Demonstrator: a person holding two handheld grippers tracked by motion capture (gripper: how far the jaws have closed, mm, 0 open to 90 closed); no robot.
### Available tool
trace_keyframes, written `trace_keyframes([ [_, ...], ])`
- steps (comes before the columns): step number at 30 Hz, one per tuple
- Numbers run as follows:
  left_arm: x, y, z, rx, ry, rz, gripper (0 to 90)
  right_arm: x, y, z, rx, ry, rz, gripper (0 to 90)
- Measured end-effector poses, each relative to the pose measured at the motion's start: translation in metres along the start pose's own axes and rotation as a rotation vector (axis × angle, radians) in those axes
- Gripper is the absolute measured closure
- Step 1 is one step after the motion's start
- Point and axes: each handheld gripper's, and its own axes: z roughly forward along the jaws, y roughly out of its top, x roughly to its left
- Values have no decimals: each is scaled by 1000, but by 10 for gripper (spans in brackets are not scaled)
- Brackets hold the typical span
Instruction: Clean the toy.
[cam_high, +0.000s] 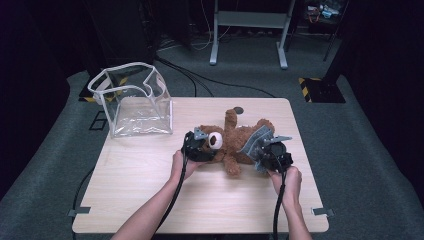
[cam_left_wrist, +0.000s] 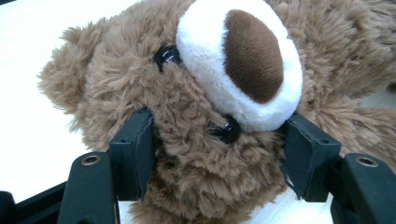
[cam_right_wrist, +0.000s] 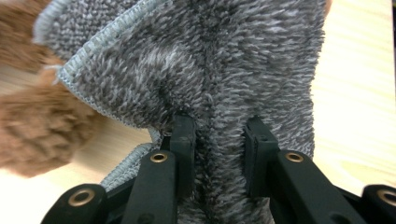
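Teddy bear (cam_high: 235, 140) lies on its back mid-bench (cam_high: 150, 175), its head pinned by the left claw (cam_left_wrist: 219, 154) so it stays put. Right claw (cam_right_wrist: 219, 140) pinches the grey cloth (cam_right_wrist: 210, 70) over its body, likely for wiping or wrapping.

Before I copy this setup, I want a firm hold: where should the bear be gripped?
By the head, from the side facing the left gripper. The bear lies on the table, and that gripper's jaws already squeeze the soft head across its cheeks.

Wooden table (cam_high: 140, 180): teddy bear (cam_high: 235, 142), clear bag (cam_high: 134, 100).
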Motion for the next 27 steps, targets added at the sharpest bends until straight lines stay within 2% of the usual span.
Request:
trace_keyframes([
  [3,-2,0,0,-7,-1,-7,340,-5,-10,6,18,4,19,699],
  [8,0,0,0,-2,-2,0,340,-18,-31,3,59,-18,56,698],
  [11,1,1,1,-8,-3,-8,341,-22,-36,-5,31,-25,61,698],
  [13,2,1,2,-11,-5,-23,341,-17,-32,-11,-2,-30,45,698],
  [16,4,5,3,2,-12,-22,341,-2,-18,-19,-47,-10,11,697],
  [20,10,9,4,22,-27,-28,341,19,0,-11,-51,-22,-47,695],
  [22,10,10,5,21,-31,-45,341,26,4,-4,-47,-30,-56,694],
  [23,12,10,5,30,-37,-34,341,27,4,-2,-41,-35,-63,694],
  [24,12,11,5,26,-38,-43,341,30,3,1,-34,-53,-71,694],
  [27,12,11,5,31,-41,-36,341,26,-5,5,-22,-70,-75,696],
])
